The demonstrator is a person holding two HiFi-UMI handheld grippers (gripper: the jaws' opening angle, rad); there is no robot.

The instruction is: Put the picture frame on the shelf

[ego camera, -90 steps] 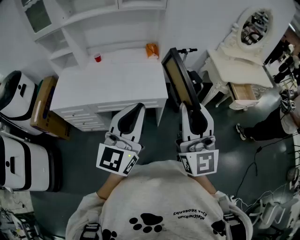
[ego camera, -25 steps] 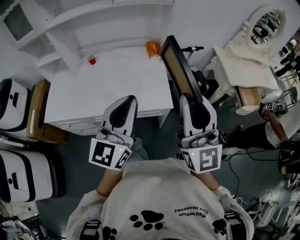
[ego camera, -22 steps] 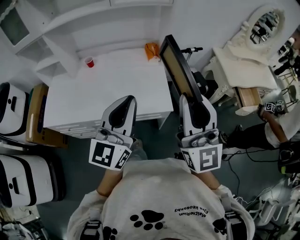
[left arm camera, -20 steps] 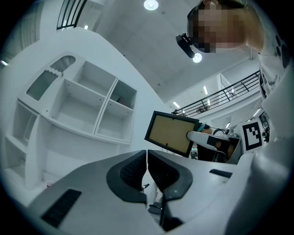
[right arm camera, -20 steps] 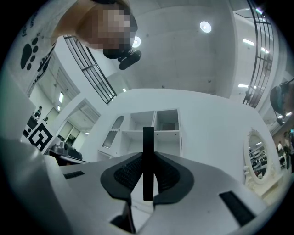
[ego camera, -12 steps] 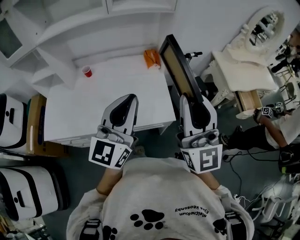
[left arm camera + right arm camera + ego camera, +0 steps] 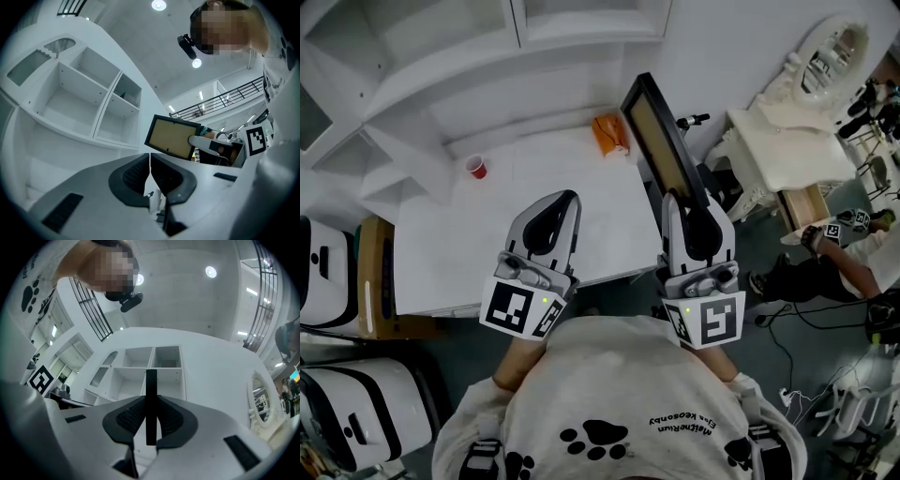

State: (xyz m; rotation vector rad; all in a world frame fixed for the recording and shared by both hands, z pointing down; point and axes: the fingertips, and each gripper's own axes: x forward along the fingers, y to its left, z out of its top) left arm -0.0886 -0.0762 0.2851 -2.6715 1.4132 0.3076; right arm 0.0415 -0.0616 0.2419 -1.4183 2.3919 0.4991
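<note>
Left gripper [image 7: 562,199] at 11 o'clock, jaws pressed together on nothing. Right gripper [image 7: 679,201] at 1 o'clock is clamped on the lower edge of the black picture frame [image 7: 660,148], which stands up on edge by the right edge of the white desk [image 7: 487,244]. Farther out on the desk are a red cup [image 7: 475,167] at 10 o'clock and an orange packet [image 7: 609,134] at 12, with the white shelf unit [image 7: 441,56] beyond at 11 to 12.

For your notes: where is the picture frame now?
Head view, right of centre: picture frame clamped in the right gripper, by the white desk's right edge.
</note>
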